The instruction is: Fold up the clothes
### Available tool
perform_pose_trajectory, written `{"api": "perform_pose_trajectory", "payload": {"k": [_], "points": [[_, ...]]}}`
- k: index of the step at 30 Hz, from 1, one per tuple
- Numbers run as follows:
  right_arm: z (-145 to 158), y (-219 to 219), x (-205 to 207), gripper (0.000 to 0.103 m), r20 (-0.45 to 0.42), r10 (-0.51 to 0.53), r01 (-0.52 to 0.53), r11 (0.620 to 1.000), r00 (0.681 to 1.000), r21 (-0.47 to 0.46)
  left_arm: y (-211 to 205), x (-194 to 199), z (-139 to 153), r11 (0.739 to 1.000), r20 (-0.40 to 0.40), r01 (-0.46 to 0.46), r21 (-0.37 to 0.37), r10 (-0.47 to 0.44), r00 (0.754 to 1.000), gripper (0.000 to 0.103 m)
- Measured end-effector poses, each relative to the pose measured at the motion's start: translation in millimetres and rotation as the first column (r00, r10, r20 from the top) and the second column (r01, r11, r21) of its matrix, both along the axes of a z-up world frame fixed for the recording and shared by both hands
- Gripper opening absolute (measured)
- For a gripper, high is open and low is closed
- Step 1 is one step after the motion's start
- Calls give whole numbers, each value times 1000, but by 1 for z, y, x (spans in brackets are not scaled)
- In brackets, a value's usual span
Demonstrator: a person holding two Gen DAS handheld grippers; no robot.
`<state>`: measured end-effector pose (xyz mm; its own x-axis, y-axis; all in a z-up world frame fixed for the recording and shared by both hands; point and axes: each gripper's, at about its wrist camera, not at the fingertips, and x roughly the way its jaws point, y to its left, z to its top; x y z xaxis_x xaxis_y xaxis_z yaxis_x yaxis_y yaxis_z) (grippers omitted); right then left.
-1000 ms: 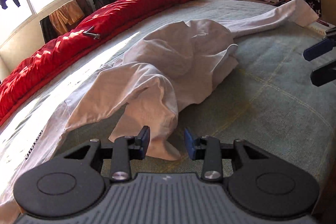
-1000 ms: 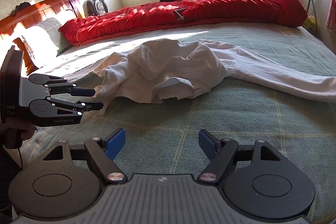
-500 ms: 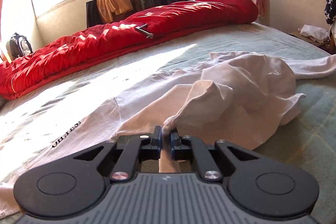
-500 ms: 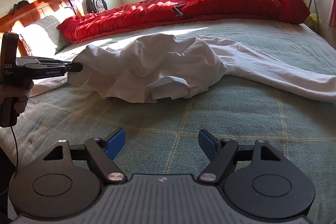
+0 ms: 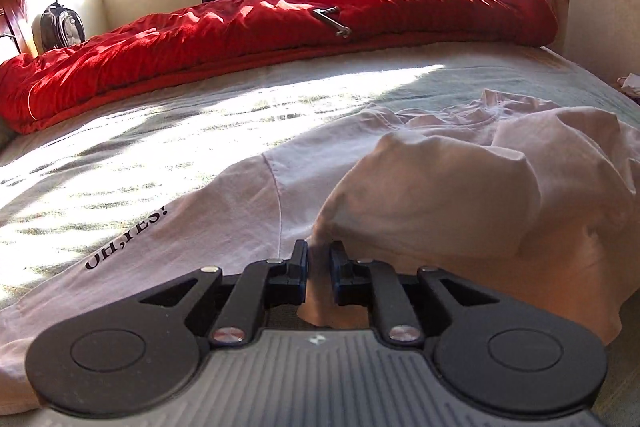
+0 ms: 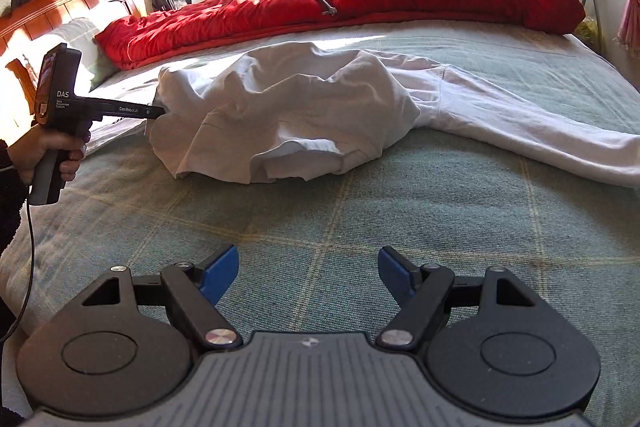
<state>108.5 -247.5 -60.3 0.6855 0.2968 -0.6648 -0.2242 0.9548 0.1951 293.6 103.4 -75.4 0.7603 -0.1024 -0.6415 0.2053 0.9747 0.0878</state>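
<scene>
Bed (image 6: 360, 227) carries one white long-sleeved shirt (image 6: 304, 115), bunched mid-mattress, one sleeve trailing right; one red duvet (image 6: 360, 3) behind. Step: spreading it flat. Left gripper (image 5: 319, 261) jaws easing apart, hem fold still pinched between. Right gripper (image 6: 308, 269) wide apart, empty; next should take opposite hem.

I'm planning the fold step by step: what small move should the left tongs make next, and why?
Probably keep drawing the pinched edge of the crumpled white cotton shirt sideways to flatten it. The left tongs, opening slightly, have cloth between them, the body is bunched, and the open right tongs hold nothing.
</scene>
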Motion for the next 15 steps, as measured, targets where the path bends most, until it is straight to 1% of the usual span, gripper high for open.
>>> {"api": "perform_pose_trajectory", "payload": {"k": [4, 7, 8, 10, 13, 15], "points": [[-3, 2, 5, 80, -5, 12, -12, 1000, 1000, 0, 7, -19, 6, 1000, 2, 16, 3, -16, 1000, 19], [-3, 7, 5, 80, -3, 25, -25, 1000, 1000, 6, 14, -39, 15, 1000, 14, 20, 7, -21, 1000, 30], [-3, 9, 5, 80, -3, 29, -29, 1000, 1000, 8, 15, -46, 18, 1000, 17, 23, 7, -24, 1000, 36], [-2, 12, 4, 80, 4, 38, -38, 999, 999, 12, 15, -60, 23, 999, 24, 35, 4, -35, 999, 37], [1, 17, 2, 80, 16, 53, -53, 999, 998, 10, 2, -80, 26, 994, 43, 104, 41, -106, 993, 37], [3, 20, 0, 80, 23, 61, -61, 998, 998, 7, -18, -92, 24, 978, 51, 188, 94, -193, 980, 37]]}}
